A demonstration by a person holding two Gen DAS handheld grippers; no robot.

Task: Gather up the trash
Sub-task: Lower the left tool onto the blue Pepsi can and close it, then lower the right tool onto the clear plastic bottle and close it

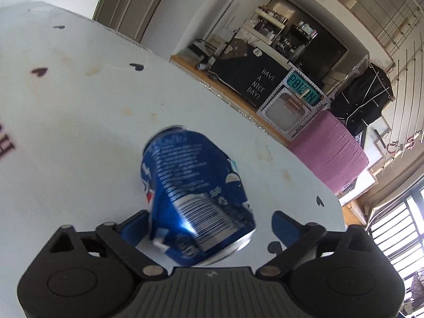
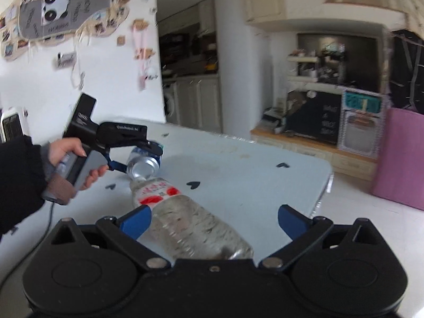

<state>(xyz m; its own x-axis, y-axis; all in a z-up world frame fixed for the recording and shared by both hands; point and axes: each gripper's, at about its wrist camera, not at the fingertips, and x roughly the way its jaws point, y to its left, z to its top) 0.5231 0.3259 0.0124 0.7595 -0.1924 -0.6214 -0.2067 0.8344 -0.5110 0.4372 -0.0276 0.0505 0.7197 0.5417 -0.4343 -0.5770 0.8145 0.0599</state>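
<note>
A dented blue soda can [image 1: 196, 193] lies on the white table [image 1: 79, 106], between the fingers of my left gripper [image 1: 209, 225]. The jaws stand wide; the left pad touches the can and the right pad is apart from it. In the right wrist view the same can [image 2: 144, 163] shows in the left gripper [image 2: 137, 156], held in a hand. A clear plastic bottle [image 2: 185, 217] with a red-and-white label lies on the table between the open fingers of my right gripper [image 2: 214, 222], touching the left pad only.
The table has small black heart marks [image 2: 193, 184] and its far edge [image 2: 327, 169] is close. A pink covered block [image 2: 400, 159], a low wooden shelf [image 2: 312, 143] with a black sign and clutter stand beyond. A white device [image 2: 10, 126] stands at the left.
</note>
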